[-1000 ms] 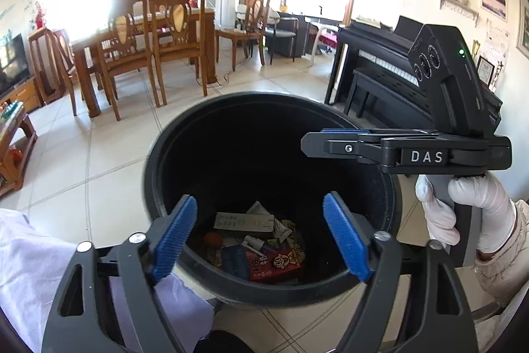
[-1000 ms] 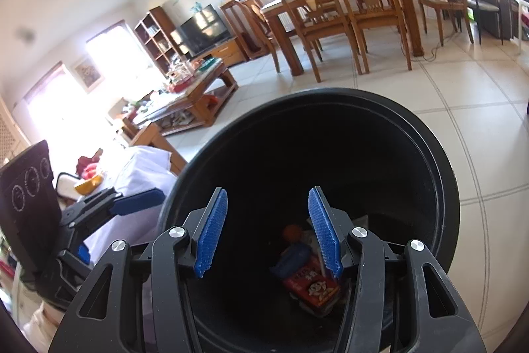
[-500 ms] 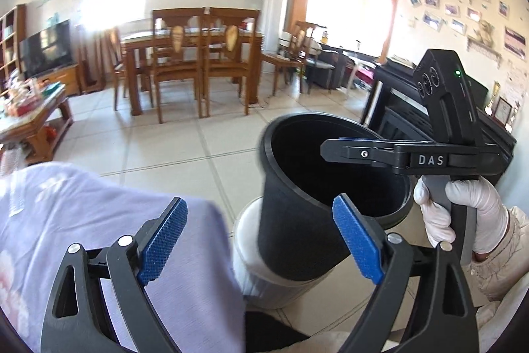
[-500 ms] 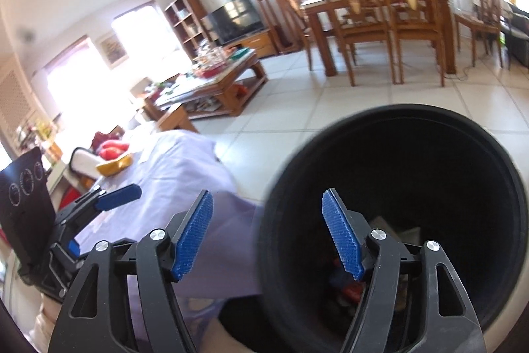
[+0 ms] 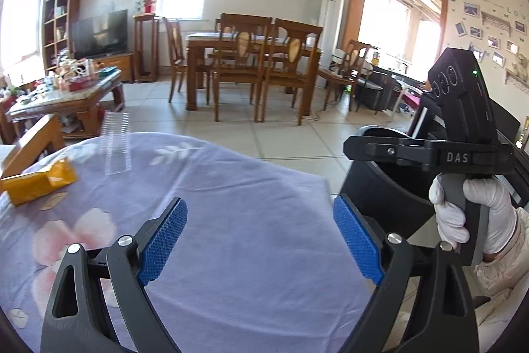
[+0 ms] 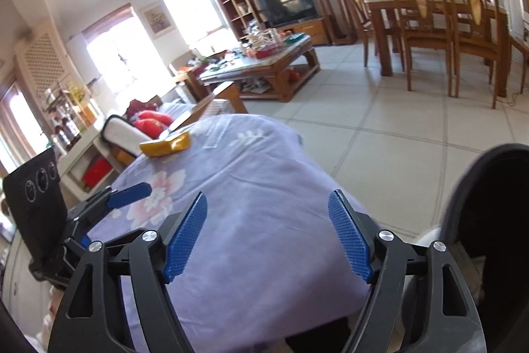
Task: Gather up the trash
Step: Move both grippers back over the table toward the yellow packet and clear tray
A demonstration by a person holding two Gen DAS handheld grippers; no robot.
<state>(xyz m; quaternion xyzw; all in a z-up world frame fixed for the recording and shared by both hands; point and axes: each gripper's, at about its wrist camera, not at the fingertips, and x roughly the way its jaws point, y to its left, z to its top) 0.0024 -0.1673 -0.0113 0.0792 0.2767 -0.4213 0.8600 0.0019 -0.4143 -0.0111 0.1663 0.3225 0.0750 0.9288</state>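
Trash remaining: one yellow wrapper [image 5: 39,182] and one clear plastic tray [image 5: 115,143], side by side at the desk's [image 5: 248,220] far-left edge. One black bin [image 5: 390,194] stands just right of the desk. Left gripper [image 5: 261,237] and right gripper [image 6: 267,234]: both wide, empty. Judged unfinished: two pieces left.

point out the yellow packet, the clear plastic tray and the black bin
yellow packet [image 5: 39,182], left wrist view, middle of its top face.
clear plastic tray [image 5: 115,143], left wrist view, middle of its ribbed surface.
black bin [image 5: 386,197], left wrist view, outer wall below the rim.
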